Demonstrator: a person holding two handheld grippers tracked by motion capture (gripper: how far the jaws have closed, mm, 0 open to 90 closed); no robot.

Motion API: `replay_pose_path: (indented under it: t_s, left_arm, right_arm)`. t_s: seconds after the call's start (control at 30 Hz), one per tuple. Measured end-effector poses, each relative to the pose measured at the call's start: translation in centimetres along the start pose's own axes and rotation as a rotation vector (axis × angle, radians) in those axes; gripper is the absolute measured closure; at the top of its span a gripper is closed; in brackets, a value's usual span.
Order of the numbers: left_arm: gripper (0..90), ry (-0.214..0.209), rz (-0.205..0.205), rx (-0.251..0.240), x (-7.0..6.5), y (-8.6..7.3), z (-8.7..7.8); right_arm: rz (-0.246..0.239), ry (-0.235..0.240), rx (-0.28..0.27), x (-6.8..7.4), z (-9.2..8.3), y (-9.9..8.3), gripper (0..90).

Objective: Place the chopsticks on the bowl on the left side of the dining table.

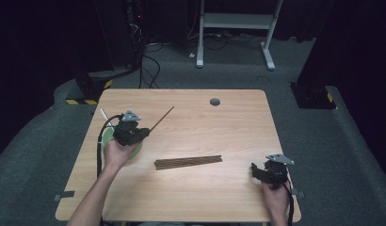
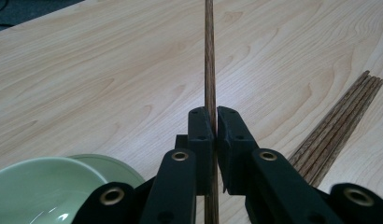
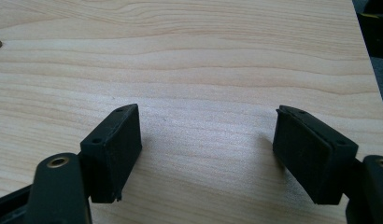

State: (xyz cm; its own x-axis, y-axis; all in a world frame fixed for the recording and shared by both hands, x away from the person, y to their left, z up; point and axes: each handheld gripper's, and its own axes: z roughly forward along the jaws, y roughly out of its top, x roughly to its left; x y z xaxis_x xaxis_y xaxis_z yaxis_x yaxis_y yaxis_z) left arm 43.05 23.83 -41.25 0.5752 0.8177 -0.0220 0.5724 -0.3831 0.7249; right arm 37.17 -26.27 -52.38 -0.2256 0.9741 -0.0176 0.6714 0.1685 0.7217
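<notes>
My left gripper (image 1: pixel 145 132) (image 2: pixel 214 122) is shut on one dark brown wooden chopstick (image 1: pixel 162 118) (image 2: pixel 209 56), which sticks out ahead of the jaws, up and to the right over the table. A light green bowl (image 1: pixel 132 151) (image 2: pixel 38 186) sits under that hand at the table's left. A bundle of several matching chopsticks (image 1: pixel 188 162) (image 2: pixel 341 123) lies flat near the middle of the table. At the front right corner my right gripper (image 1: pixel 255 170) (image 3: pixel 206 154) stands open above bare wood, nothing between its jaws.
The light wooden table (image 1: pixel 219 127) has a small dark round cap (image 1: pixel 214 101) near its far edge. A white stick (image 1: pixel 104 115) pokes out past the bowl at the left. Beyond the table are grey carpet, cables and a white desk frame (image 1: pixel 236 28).
</notes>
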Motion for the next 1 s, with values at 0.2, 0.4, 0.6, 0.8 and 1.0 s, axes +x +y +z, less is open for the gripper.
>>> replay_pose_path:
  t_s: [0.2, 0.4, 0.6, 0.8, 1.0]
  left_arm:
    - [84.1, 0.013, -0.008, -0.009, 0.5, 0.0, -1.1]
    - [84.1, 0.019, -0.017, -0.013, 0.8, -0.1, -1.5]
    - [84.1, 0.032, -0.016, -0.006, 1.3, -0.4, -1.9]
    - [84.1, 0.038, -0.021, -0.004, 1.4, -0.6, -2.2]
    - [84.0, 0.056, -0.017, -0.001, 1.5, -0.9, -2.4]
  right_arm:
    - [-0.001, 0.000, 0.000, 0.0, 0.0, 0.0, 23.4]
    - [0.000, 0.000, 0.000, 0.0, 0.0, 0.0, 23.5]
    - [0.000, 0.000, 0.000, 0.0, 0.0, 0.0, 23.5]
    - [0.000, 0.000, 0.000, 0.0, 0.0, 0.0, 23.5]
    - [0.000, 0.001, 0.000, 0.0, 0.0, 0.0, 23.5]
